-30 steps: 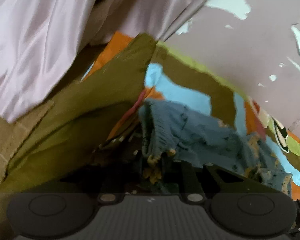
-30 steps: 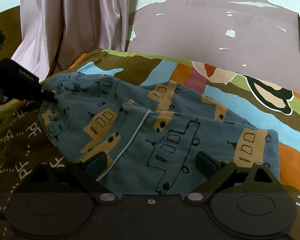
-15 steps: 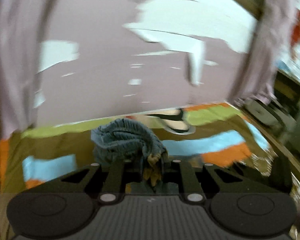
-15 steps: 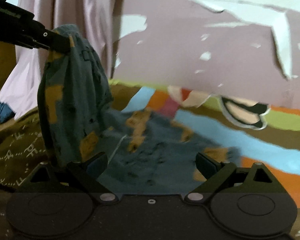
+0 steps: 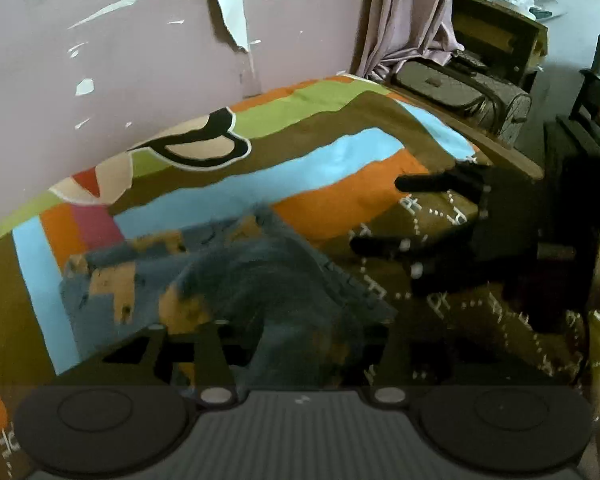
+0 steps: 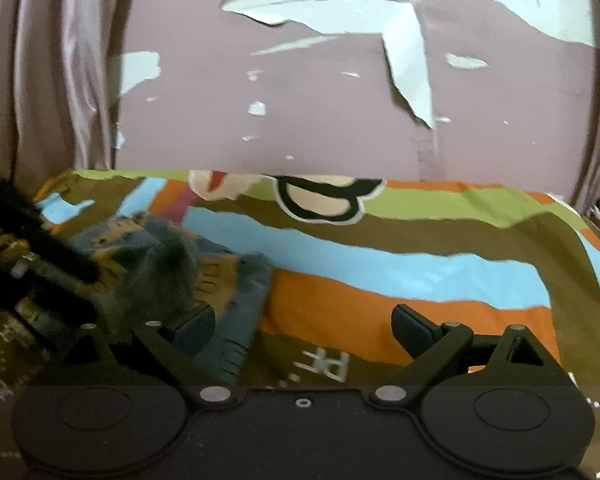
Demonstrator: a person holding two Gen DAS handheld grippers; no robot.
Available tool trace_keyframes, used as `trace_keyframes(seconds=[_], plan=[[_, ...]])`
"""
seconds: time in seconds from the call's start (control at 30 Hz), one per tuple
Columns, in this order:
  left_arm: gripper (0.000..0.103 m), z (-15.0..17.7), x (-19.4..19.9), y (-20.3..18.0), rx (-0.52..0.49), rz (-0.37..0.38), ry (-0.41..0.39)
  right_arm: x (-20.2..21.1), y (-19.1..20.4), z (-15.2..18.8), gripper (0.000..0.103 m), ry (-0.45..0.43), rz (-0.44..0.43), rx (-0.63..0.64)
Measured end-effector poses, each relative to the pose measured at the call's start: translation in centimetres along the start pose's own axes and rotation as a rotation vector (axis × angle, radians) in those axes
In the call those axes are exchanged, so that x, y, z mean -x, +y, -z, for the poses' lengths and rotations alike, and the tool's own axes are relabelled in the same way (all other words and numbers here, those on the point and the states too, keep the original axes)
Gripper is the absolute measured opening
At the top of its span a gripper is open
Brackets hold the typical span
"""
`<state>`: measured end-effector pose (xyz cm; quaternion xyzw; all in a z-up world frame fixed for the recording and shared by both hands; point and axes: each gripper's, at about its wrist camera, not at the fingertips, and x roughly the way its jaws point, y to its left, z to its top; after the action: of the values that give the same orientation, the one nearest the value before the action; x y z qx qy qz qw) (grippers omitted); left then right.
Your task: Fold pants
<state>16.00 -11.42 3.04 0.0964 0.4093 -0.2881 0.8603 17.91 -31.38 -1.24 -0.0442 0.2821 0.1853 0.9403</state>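
The bed [image 5: 340, 168] fills both views, its striped cover in brown, blue, orange and green running up to a peeling mauve wall [image 5: 140, 60] along the far edge. A pale curtain [image 5: 404, 20] hangs at the far corner in the left wrist view. And there are the pants [image 5: 236, 280], blue with orange vehicle prints, bunched in a blurred heap near the middle of the bed, over the orange and blue stripes. The left gripper [image 5: 296, 344] sits right over them: its jaws have just been opening, and a fold of the cloth lies between them, though whether the fingers press on it cannot be told through the blur. The right gripper [image 6: 302, 326] has its jaws spread wide, nothing between them, with the left finger [image 6: 192, 324] over the heap's edge.
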Motion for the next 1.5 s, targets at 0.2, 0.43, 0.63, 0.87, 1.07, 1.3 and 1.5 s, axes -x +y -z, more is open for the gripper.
trace_keyframes(seconds=[0.2, 0.43, 0.63, 0.87, 1.07, 1.3, 1.5], plan=[[0.069, 2.3, 0.6, 0.5, -0.066, -0.065, -0.021, -1.2, 0.2, -1.4, 0.095, 0.006, -0.162, -0.006], [0.058, 3.5, -1.6, -0.1, -0.122, -0.032, -0.015, -5.1, 2.1, -2.7, 0.066, 0.132, -0.407, -0.068], [0.013, 3.6, -2.4, 0.2, -0.102, -0.004, -0.020, -5.3, 0.9, -2.3, 0.016, 0.148, -0.392, -0.182], [0.012, 3.0, -2.5, 0.6, -0.052, 0.050, -0.035, -4.8, 0.9, -2.8, 0.014, 0.135, -0.323, -0.125], [0.035, 3.1, -1.3, 1.8, 0.011, 0.103, -0.054, -3.9, 0.2, -2.5, 0.014, 0.116, -0.284, -0.143], [0.061, 2.6, 1.3, 4.7, 0.118, 0.052, -0.161, -3.2, 0.4, -2.0, 0.036, 0.126, -0.192, -0.096], [0.063, 2.8, 1.2, 8.4, 0.304, -0.146, -0.164, -0.8, 2.9, -2.9, 0.058, 0.054, -0.171, -0.029]])
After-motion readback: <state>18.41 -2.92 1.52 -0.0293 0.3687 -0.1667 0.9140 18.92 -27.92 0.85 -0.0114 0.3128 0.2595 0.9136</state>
